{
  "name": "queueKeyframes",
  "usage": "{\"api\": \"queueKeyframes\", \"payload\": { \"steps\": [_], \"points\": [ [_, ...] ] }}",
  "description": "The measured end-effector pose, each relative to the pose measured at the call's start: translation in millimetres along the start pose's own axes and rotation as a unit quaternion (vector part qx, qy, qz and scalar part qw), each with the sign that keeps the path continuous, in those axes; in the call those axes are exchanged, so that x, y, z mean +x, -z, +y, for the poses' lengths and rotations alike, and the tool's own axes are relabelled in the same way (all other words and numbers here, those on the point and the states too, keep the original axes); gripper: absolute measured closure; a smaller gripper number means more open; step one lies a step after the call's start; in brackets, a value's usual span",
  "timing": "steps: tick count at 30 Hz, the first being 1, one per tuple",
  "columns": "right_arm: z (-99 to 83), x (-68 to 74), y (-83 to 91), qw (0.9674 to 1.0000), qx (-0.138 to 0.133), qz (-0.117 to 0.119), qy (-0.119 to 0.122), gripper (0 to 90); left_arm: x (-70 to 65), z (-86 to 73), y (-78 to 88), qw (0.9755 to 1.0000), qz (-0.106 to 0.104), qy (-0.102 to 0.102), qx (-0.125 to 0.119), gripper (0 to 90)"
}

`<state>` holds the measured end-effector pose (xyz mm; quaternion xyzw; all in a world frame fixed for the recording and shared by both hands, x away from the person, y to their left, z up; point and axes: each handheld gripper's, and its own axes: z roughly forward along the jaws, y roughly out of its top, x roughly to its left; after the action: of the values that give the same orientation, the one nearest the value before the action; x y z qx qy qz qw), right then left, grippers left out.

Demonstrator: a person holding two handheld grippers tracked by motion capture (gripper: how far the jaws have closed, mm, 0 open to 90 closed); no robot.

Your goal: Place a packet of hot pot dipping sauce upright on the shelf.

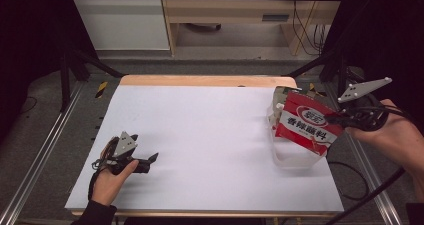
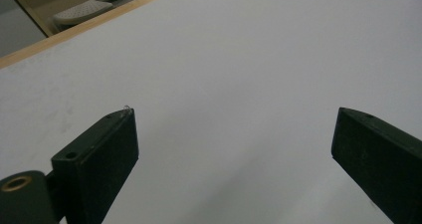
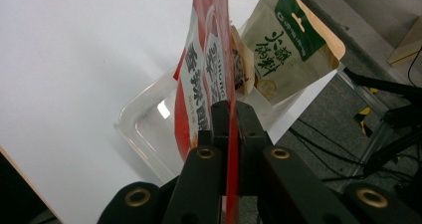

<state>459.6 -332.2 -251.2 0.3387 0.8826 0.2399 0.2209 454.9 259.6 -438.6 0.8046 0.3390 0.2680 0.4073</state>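
Note:
A red and white seasoning packet hangs over a clear plastic bin at the table's right side. My right gripper is shut on the packet's edge, held in a hand at the far right. In the right gripper view the two black jaws pinch the red packet edge-on at the right gripper, above the clear bin. A beige and green pouch stands in the bin behind it. My left gripper rests low on the white sheet at front left, open and holding nothing; its fingers stand wide apart.
A white sheet covers the wooden table. Black frame bars and metal rails run along both sides. A cable trails off the table's right edge by the bin.

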Motion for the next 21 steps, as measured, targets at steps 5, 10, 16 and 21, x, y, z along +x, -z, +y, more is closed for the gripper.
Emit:
{"api": "queueKeyframes", "payload": {
  "steps": [5, 10, 16, 21],
  "points": [
    [-5.0, -0.9, -9.3, 1.0000, 0.006, 0.005, -0.005, 90.0, 0.6, -0.1, 0.3, 1.0000, 0.001, 0.000, -0.001, 4.4],
    [-7.6, -0.3, -17.9, 0.9998, 0.012, 0.011, -0.010, 90.0, 0.6, 0.0, 0.3, 1.0000, 0.001, 0.000, -0.001, 4.4],
    [-13.6, 0.8, -30.3, 0.9994, 0.019, 0.021, -0.018, 89.9, 1.0, -0.2, 0.2, 1.0000, 0.001, -0.001, 0.001, 4.4],
    [-18.1, 0.7, -37.7, 0.9992, 0.021, 0.026, -0.023, 89.9, 0.3, -0.2, -0.2, 1.0000, -0.001, 0.001, 0.000, 4.2]
  ]
}}
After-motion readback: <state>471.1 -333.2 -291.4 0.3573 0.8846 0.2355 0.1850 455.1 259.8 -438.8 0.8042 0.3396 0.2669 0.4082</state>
